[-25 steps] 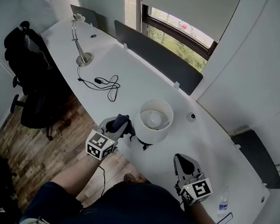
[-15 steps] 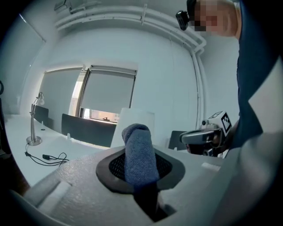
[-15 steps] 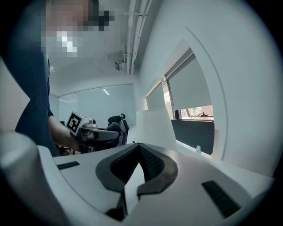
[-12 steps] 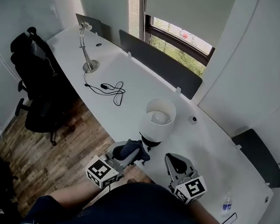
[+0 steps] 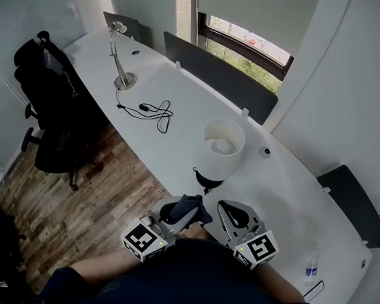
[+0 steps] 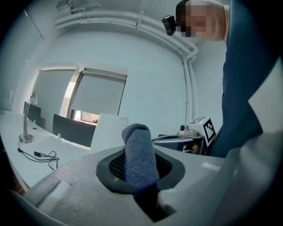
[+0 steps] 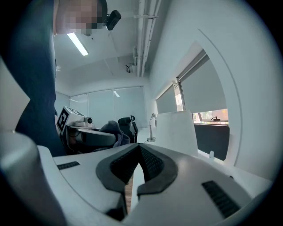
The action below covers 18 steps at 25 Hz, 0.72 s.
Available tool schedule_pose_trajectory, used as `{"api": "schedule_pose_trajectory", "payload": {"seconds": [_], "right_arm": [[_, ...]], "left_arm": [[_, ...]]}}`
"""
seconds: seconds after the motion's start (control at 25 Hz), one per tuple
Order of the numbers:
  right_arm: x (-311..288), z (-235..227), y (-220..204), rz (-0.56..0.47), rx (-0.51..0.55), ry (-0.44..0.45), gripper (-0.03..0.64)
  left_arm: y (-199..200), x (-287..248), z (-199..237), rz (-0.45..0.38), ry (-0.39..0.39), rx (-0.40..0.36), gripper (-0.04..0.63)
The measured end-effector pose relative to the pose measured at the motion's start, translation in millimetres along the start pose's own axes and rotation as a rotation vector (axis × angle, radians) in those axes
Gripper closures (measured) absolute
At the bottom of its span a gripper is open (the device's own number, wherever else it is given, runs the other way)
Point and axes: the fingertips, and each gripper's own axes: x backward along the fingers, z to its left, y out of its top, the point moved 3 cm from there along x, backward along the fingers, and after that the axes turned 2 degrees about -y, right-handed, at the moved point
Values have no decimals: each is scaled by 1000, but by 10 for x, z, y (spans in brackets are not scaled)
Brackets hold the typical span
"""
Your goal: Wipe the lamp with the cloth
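Here, by the white desk, left claw grips the cloth; right claw closed.

The person's torso covers the table's near edge and the back of the right tool. The lamp's base is mostly hidden under its shade. The cloth's lower end disappears between the clamped jaws of the left tool. The table's right end is cut off by the picture's edge, and print on the bottle near that end is too small to read.
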Motion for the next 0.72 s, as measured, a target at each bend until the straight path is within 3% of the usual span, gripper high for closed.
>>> {"api": "schedule_pose_trajectory", "payload": {"seconds": [0.72], "right_arm": [[-20, 116, -39, 13, 3, 10, 607]], "left_arm": [[-60, 101, -78, -4, -11, 2, 529]]}}
